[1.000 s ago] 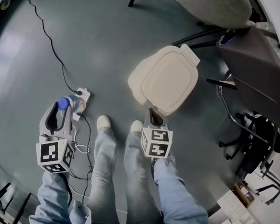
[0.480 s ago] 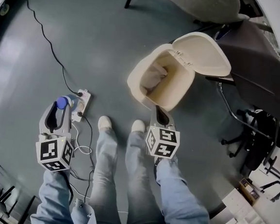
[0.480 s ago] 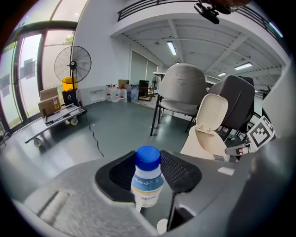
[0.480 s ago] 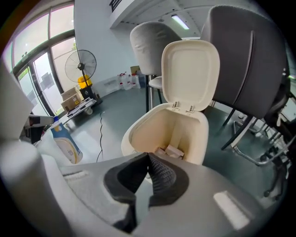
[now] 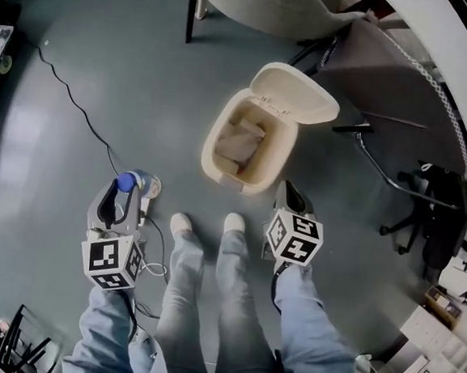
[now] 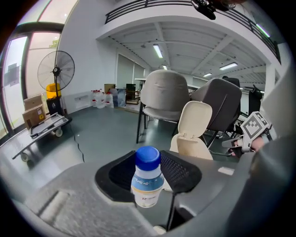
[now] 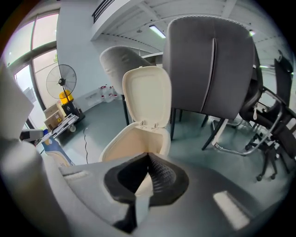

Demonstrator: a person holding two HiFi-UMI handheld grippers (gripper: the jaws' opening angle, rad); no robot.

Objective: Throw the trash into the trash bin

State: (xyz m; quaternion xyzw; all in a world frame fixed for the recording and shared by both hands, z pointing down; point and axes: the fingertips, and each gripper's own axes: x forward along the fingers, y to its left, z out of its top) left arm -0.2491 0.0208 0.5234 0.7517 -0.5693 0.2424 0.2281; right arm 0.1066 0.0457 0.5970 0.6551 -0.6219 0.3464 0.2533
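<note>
Cream bin (image 5: 211, 141) open, grey floor (image 5: 107, 49) around rim; left gripper (image 5: 121, 199) holds bottle (image 5: 127, 182).

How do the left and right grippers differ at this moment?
The left gripper is clamped on a blue-capped bottle; the right gripper is shut with nothing between its jaws. In the head view, the left gripper stands farther from the open bin, off to its left; the right gripper sits close to the bin's near edge. Both point forward and down.
</note>
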